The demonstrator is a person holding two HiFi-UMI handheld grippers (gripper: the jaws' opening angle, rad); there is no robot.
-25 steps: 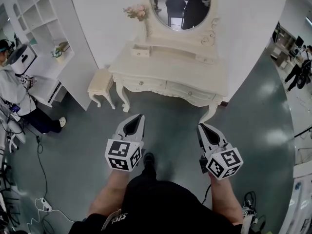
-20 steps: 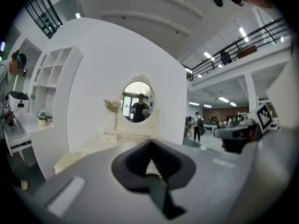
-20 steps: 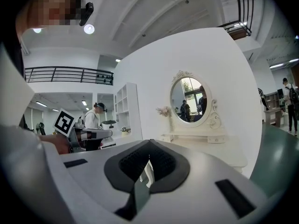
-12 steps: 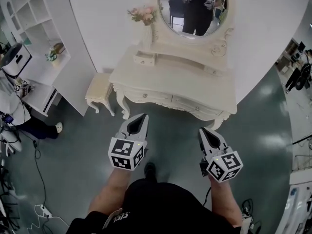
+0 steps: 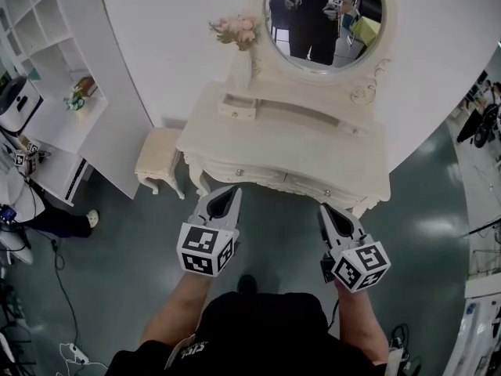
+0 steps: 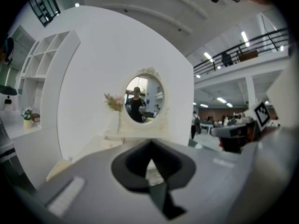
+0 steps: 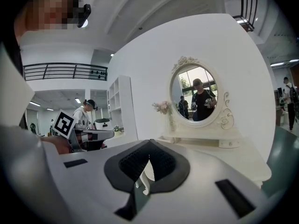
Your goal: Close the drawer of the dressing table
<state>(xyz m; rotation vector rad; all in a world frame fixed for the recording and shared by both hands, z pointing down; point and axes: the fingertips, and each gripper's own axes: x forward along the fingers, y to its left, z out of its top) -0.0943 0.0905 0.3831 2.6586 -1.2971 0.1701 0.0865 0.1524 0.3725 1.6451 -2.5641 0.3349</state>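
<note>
The cream dressing table (image 5: 313, 151) stands against the white wall, with an oval mirror (image 5: 325, 18) above it. On its top at the left, a small drawer (image 5: 237, 106) sticks out from the low shelf row. The two wide front drawers (image 5: 244, 173) under the top look flush. My left gripper (image 5: 228, 192) is shut and empty, in the air just short of the table's front edge. My right gripper (image 5: 326, 211) hangs beside it, jaws together, holding nothing. From the left gripper (image 6: 150, 143) the table (image 6: 112, 141) lies ahead; the right gripper (image 7: 149, 143) also faces the table (image 7: 224, 157).
A vase of pink flowers (image 5: 237, 30) stands on the table's left end. A small cream stool (image 5: 159, 157) sits left of the table, beside a white shelf unit (image 5: 59, 69). A person (image 5: 19, 159) stands at the far left. Cables (image 5: 59, 288) lie on the grey floor.
The dressing table has come closer and now fills the middle of the head view. Both grippers moved toward it together, staying shut and side by side.
</note>
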